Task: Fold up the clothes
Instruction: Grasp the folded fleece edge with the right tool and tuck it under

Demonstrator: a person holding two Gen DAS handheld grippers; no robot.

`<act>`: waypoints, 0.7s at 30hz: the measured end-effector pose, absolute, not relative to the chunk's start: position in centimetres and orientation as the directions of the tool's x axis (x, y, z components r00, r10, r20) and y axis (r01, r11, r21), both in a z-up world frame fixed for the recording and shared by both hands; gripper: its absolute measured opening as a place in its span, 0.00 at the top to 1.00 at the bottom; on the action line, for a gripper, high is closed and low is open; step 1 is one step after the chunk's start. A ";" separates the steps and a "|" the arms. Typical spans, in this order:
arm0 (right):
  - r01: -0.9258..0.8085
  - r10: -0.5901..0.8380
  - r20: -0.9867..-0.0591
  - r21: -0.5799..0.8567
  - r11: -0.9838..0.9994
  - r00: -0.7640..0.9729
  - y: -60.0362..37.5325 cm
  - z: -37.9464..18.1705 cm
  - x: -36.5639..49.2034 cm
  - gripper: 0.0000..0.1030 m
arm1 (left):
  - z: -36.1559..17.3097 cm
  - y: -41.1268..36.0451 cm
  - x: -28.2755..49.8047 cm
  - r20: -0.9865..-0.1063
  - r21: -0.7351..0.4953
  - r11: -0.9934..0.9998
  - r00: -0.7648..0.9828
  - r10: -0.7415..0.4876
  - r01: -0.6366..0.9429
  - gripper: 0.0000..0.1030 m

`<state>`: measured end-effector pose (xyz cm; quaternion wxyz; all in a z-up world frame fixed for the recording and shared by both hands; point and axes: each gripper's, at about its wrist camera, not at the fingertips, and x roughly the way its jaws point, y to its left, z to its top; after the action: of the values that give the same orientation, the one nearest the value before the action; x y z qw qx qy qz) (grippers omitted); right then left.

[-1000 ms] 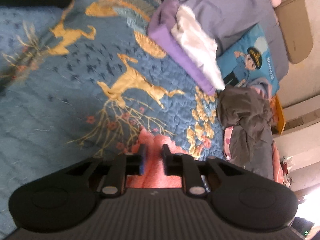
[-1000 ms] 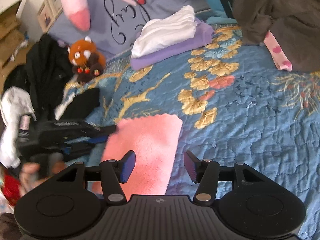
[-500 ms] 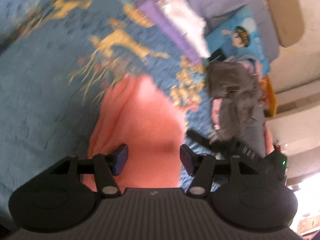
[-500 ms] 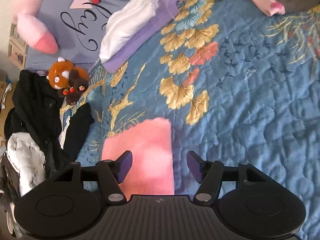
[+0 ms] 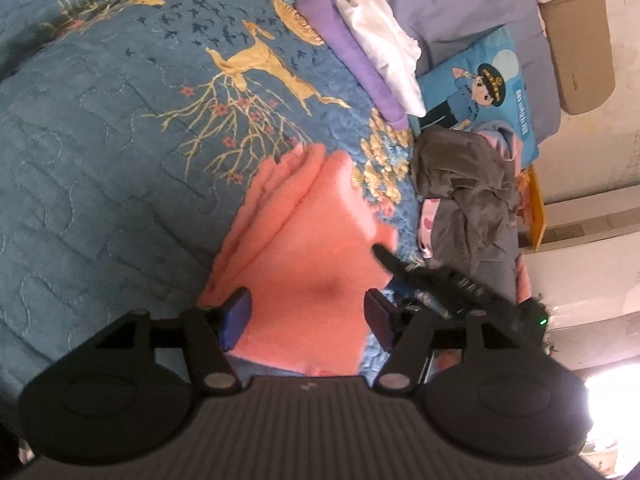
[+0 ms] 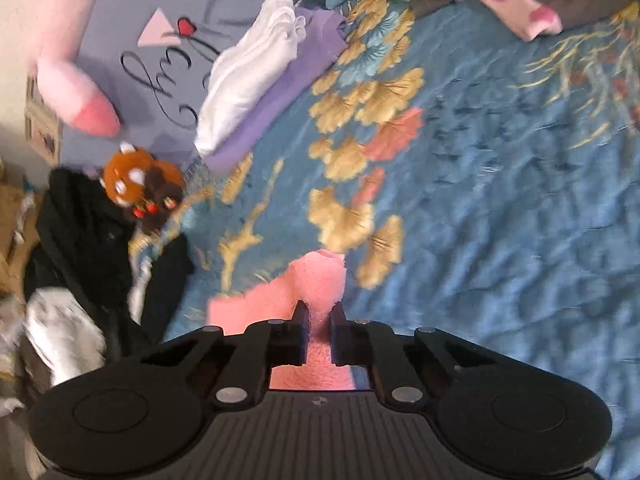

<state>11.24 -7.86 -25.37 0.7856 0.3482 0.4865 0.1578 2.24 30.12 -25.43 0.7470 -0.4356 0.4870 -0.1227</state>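
Pink fleece cloth (image 6: 320, 280), flat a second ago, now bunches, apparently pinched by the just-closed right tool (image 6: 319, 316); left tool (image 5: 306, 312) has just widened, holding nothing.

Open blue quilt (image 6: 500, 208) lies right; folded clothes stack (image 6: 256, 80) (white on purple) blocks beyond.

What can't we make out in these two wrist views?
- Pink cloth, near edge: left wrist view, hidden under the gripper body; layer count unclear.
- Right gripper tips: left wrist view, a dark blur at the cloth's edge; the pinch itself only shows in the right wrist view, where the jaws have just closed on the cloth.
- Dark pile: right wrist view, blurred and cut by the frame edge; items indistinguishable.
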 end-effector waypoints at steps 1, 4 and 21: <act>0.090 0.593 -0.648 0.708 0.700 0.478 -8.2 -25.6 11.0 0.88 | -25.2 30.1 1.8 -0.618 -0.773 0.586 0.497 -0.609 -0.243 0.33; 0.143 0.602 -0.621 0.746 0.650 0.501 -9.6 -25.8 10.3 0.67 | -24.8 30.2 0.4 -0.623 -0.773 0.574 0.493 -0.607 -0.270 0.30; -0.299 0.567 -0.729 0.482 0.823 0.385 -4.1 -23.1 1.1 0.48 | -25.7 28.5 -0.7 -0.612 -0.788 0.532 0.483 -0.626 -0.309 0.26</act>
<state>1.11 -4.11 -23.11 0.8207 0.1369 0.4879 0.2638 -0.69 28.50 -25.74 0.7209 -0.4710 0.4964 -0.1100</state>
